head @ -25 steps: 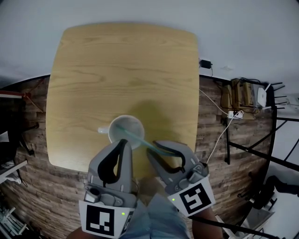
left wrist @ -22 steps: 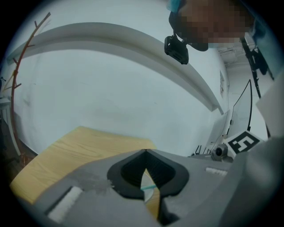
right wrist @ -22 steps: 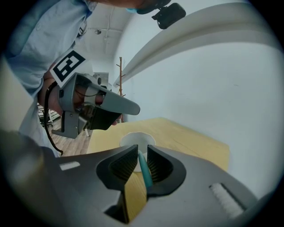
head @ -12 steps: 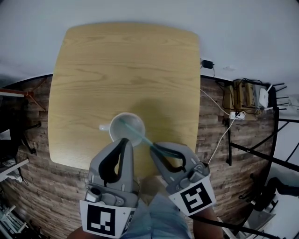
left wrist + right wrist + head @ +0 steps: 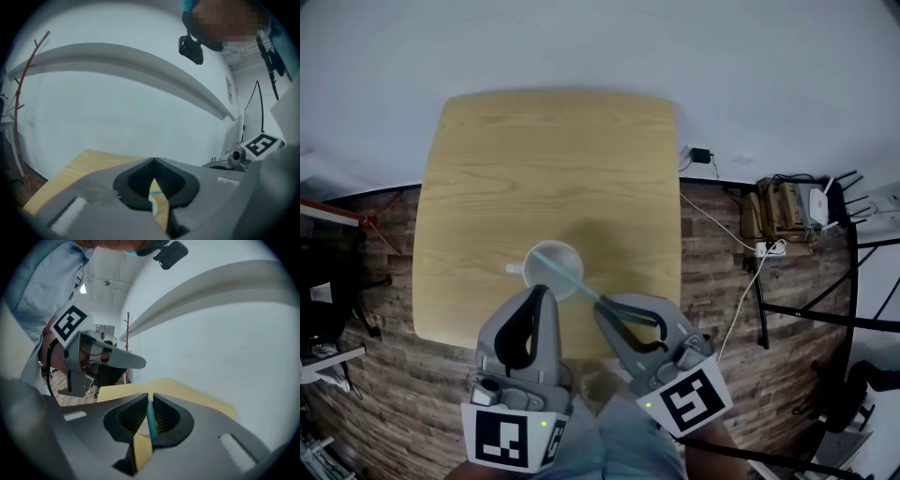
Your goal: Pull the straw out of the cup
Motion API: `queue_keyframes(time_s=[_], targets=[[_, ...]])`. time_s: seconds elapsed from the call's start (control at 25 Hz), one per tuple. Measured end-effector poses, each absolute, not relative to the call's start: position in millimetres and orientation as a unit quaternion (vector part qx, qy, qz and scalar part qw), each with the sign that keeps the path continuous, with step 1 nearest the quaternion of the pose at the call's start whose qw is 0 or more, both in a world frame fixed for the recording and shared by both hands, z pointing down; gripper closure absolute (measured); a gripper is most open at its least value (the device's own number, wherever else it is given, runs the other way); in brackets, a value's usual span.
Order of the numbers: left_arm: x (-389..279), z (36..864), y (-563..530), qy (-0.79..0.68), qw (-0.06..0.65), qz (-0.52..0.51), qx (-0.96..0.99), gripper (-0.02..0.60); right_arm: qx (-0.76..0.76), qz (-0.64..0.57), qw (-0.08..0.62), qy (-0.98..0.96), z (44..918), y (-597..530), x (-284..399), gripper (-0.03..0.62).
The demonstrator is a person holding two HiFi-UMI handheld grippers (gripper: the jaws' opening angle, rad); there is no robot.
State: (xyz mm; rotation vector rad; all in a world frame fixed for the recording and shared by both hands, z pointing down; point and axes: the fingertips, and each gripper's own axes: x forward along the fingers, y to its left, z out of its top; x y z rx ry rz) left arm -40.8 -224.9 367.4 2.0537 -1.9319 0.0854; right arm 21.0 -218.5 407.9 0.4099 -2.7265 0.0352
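The right gripper [image 5: 149, 398] is clamped on the upper end of the teal straw [image 5: 151, 420]. Its jaws have just been closing, and the straw now stands pinched between the ribbed pads. From that grip the straw runs forward and downward, away from the person, and its lower end sits inside the white cup [image 5: 525, 265]. The cup rests upright on the wooden table [image 5: 544, 159] near its front edge. The straw's long axis is slanted, not vertical – it leans out over the cup's near-right rim toward the right gripper. A withdrawal should probably follow that axis, upward and back toward the person, to avoid levering the cup over. The left gripper [image 5: 153, 161] has its jaws together and holds nothing – it hovers just beside the cup's near rim, close enough to brace the cup if required.
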Motion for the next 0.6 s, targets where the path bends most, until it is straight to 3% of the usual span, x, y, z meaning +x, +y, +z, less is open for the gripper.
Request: queue_keyframes(time_s=[0.6], targets=[[-54.3,267.9,-205.1,-0.707,0.036,-0.012,0.707,0.561,0.196,-0.05,0.033,-0.979,262.2,-216.9,16.5,0.554]])
